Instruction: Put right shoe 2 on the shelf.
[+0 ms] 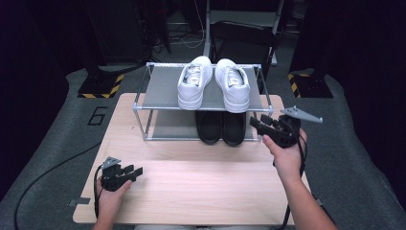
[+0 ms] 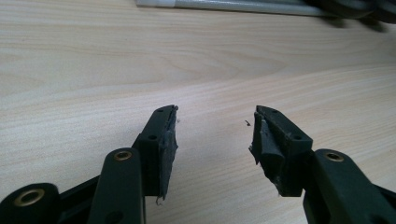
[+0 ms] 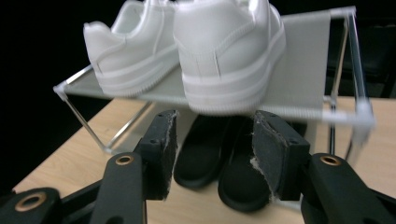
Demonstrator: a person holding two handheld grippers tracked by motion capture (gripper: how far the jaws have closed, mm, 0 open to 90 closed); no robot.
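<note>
- My right hand-held gripper [image 1: 262, 125] is released, jaws spread with nothing between them, held above the tabletop [image 1: 201, 187] just off the front right corner of the shoe rack [image 1: 143, 108].
- Through the right gripper view I look between its pads [image 3: 163, 149] at the heels of the black shoes [image 3: 219, 158] on the lower shelf; the gripper is close to them but not touching.
- In the high view the black shoes [image 1: 221, 127] sit side by side, heels toward me, right of the middle of the lower shelf.
- Directly above them the white sneakers [image 1: 214, 84] stand as a pair on the grey upper shelf, heels also toward me; the right sneaker's heel [image 3: 229, 56] overhangs the shelf's front edge slightly.
- My left hand-held gripper [image 1: 135, 171] is also released and grasps nothing; it is low over the near left part of the tabletop, well apart from the rack.
- In the left gripper view its jaws frame bare wood [image 2: 210, 140], with the rack's bottom rail [image 2: 224, 5] along the far edge.
- Each hand-held gripper trails a cable off the near edge.
</note>
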